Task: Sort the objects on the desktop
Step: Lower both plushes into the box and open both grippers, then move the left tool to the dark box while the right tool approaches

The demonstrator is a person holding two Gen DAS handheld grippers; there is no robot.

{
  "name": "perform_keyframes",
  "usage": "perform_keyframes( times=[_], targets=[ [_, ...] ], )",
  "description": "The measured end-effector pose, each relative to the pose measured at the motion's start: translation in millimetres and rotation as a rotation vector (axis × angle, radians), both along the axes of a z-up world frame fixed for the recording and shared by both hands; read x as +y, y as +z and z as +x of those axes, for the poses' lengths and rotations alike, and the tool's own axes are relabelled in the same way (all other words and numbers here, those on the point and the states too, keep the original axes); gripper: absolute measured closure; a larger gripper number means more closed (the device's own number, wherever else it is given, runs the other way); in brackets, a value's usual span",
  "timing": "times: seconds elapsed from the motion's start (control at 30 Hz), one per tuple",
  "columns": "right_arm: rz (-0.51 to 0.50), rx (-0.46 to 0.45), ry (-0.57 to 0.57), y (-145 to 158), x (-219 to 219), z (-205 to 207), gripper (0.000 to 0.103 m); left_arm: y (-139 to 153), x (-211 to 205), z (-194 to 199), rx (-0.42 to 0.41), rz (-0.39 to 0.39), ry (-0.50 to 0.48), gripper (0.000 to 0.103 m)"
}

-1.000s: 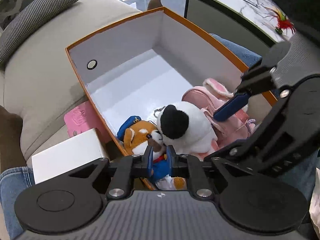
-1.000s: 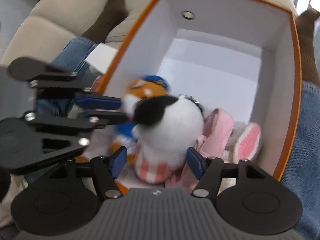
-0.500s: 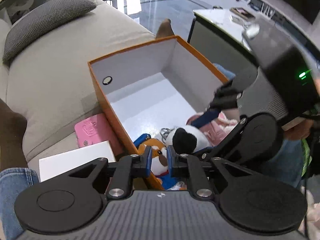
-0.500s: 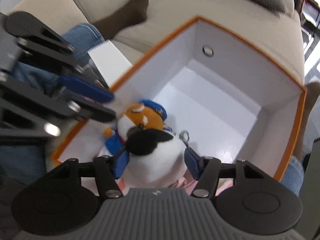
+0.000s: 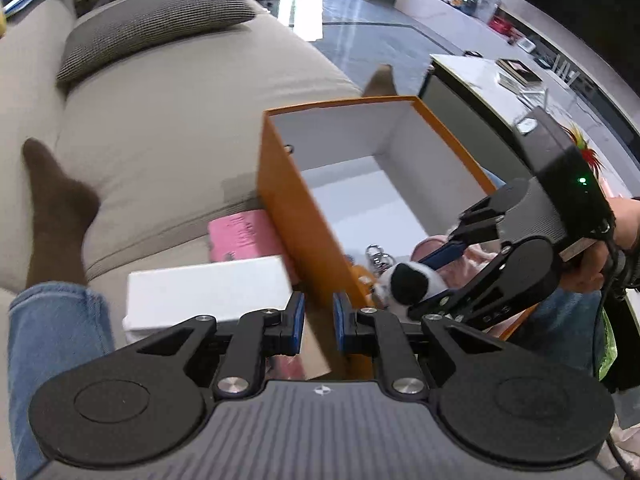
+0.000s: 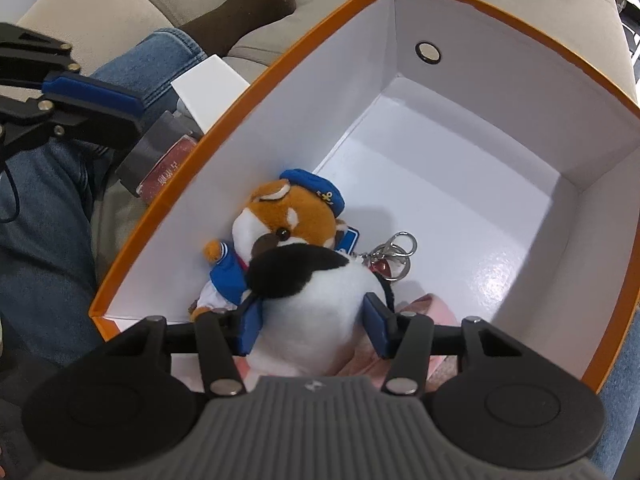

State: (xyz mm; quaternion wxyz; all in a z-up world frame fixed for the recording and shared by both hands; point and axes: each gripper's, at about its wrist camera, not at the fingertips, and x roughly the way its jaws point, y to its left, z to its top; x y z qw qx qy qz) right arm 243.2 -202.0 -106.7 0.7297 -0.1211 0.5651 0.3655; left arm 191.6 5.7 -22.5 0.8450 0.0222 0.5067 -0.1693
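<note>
The right gripper (image 6: pixel 312 326) clamps the black-and-white plush toy (image 6: pixel 316 300) (likely for placement) in the orange cardboard box (image 6: pixel 520 60); the left gripper (image 5: pixel 319 322) stands narrow, empty.

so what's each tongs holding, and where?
Right tongs: black-and-white plush toy, gripped across its white body. Left tongs: nothing, nearly closed.

Left wrist view beside orange box (image 5: pixel 296 216), right wrist view close above it, both sharing its interior

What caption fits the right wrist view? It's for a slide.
Right gripper clasps a black-and-white plush beside a sailor-capped dog plush inside the orange box.
</note>
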Motion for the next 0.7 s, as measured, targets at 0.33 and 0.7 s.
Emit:
perform_keyframes(
  times=[0.33,0.7],
  targets=[
    [-0.013,-0.167,-0.05,52.1,3.4,-33.2,0.044,17.6,47.8,-46.2,-0.04,0.049,0.11,0.081],
    [0.153,-0.295,-0.053,101.9,56.5,-72.4,0.048,17.4,65.8,-80.9,-0.083,0.06,0.116,0.043]
  ],
)
